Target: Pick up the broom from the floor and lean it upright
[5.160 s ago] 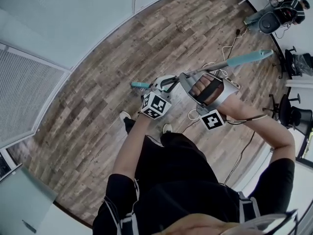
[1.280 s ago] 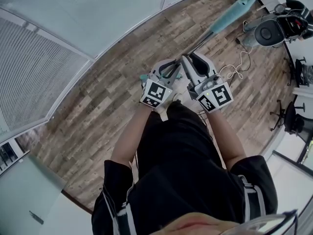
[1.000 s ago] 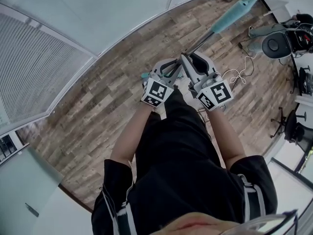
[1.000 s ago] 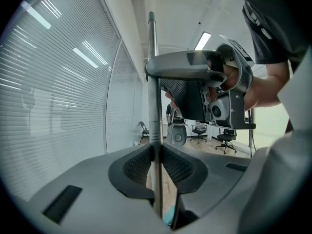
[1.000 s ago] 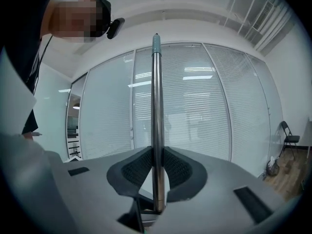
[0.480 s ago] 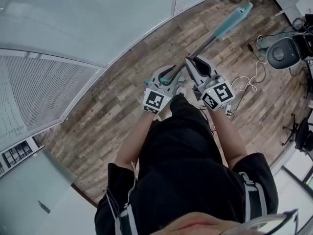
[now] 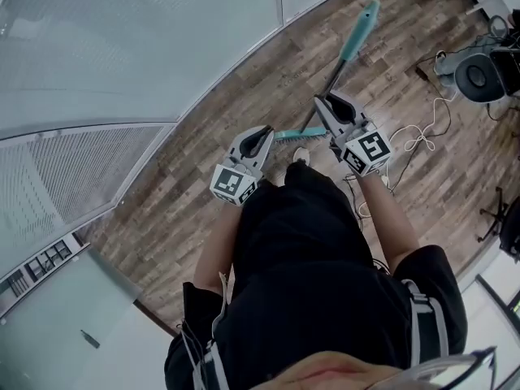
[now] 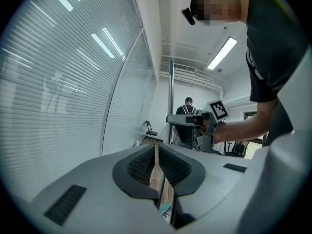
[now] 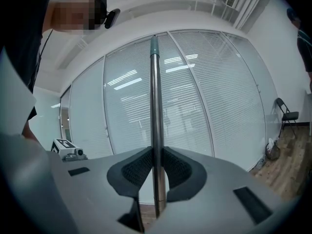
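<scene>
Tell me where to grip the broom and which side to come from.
Grip the bare metal pole, probably near where the right gripper is shut on it. It stands upright, thin and straight, so come in level with the jaws across it, from the room side: the glass wall is behind it.

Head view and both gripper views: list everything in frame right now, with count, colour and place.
broom: one, dark pole with teal ends, upright before the person, lower end by the feet.
floor: one, brown wood planks, underfoot.
glass wall with blinds: one, pale grey, along the floor's edge.
cable: one, white, loose on the floor, right side.
office chair: one, black, right edge of head view.
folding chair: one, dark, beside the glass wall.
bystander: one, dark top, background of left gripper view.
left gripper: one, grey, off the broom; jaws have just been closing, nothing between them.
right gripper: one, grey, shut on the broom's pole.
</scene>
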